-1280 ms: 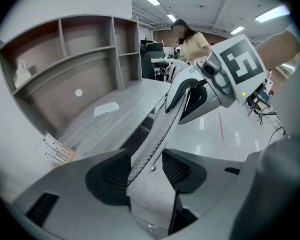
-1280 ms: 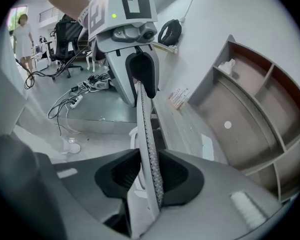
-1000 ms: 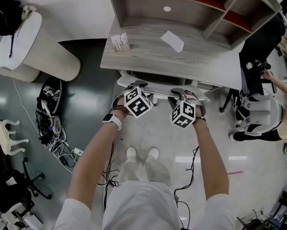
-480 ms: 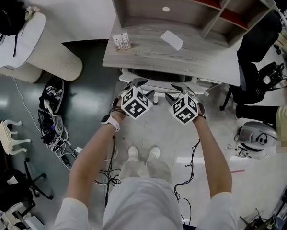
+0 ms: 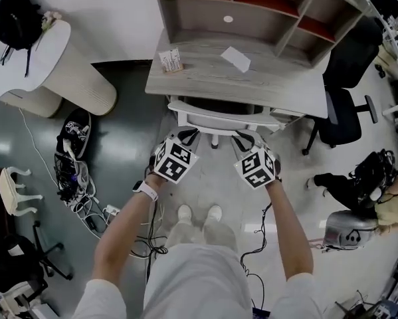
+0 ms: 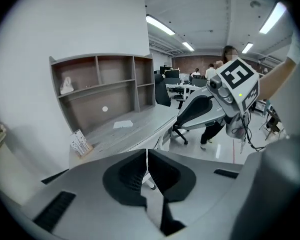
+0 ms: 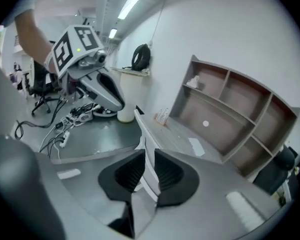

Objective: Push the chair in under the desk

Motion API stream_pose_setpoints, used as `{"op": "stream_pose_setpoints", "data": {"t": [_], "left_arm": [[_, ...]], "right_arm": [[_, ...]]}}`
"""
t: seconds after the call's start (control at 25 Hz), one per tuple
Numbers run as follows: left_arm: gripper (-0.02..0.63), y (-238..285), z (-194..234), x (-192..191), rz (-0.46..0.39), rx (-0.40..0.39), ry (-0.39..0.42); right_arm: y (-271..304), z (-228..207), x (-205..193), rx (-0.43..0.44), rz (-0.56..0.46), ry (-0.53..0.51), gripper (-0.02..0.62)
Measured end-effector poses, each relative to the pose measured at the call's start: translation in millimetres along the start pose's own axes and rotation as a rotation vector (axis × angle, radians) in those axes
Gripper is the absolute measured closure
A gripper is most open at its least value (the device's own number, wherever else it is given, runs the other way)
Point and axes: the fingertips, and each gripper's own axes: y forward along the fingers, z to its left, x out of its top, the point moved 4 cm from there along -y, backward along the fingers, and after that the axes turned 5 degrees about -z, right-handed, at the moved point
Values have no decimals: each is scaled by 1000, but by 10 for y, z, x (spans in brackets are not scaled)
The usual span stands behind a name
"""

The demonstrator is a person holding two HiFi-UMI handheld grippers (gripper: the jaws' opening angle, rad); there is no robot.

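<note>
The white chair [image 5: 220,117] stands tucked in, its backrest close against the front edge of the grey wooden desk [image 5: 265,85]. Both grippers hang just short of the backrest, clear of it. My left gripper [image 5: 189,136] is closing; in the left gripper view its jaws [image 6: 147,156] all but meet, with nothing between them. My right gripper [image 5: 244,139] is closing too; a narrow gap remains between its pads [image 7: 148,169]. The chair's white edge [image 7: 145,143] shows through that gap but lies beyond the tips.
A shelf hutch [image 5: 252,8] sits on the desk, with a small card box [image 5: 170,60] and a paper [image 5: 235,58]. A black office chair [image 5: 341,105] stands right of it. A white round stand [image 5: 66,72] and tangled cables [image 5: 72,178] lie left.
Both grippers have drawn back toward me from the chair's backrest. The left jaws have come together and the right jaws have narrowed. The chair stays under the desk.
</note>
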Motion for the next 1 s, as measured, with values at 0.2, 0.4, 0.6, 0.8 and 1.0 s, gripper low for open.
{"op": "stream_pose_setpoints", "data": {"t": [0.2,0.4,0.6,0.8,1.0], "left_arm": [[600,-351,-210,-92,-45,27,-71],[600,-684,-390,-166,-86,65,-126],[600,-1097,-652,-142,-136,93,-157],[600,-1476,-857,-129,-189,117,-192],[600,-1799,-969,-160,-245,150,-238]], "right_arm": [[-353,112,27,-104,-50,77,584],[-729,339,177,-151,-93,109,584],[-1099,594,238,-194,-133,160,584],[-1314,894,306,-199,-163,163,584],[-1549,1143,413,-210,-204,192,584]]}}
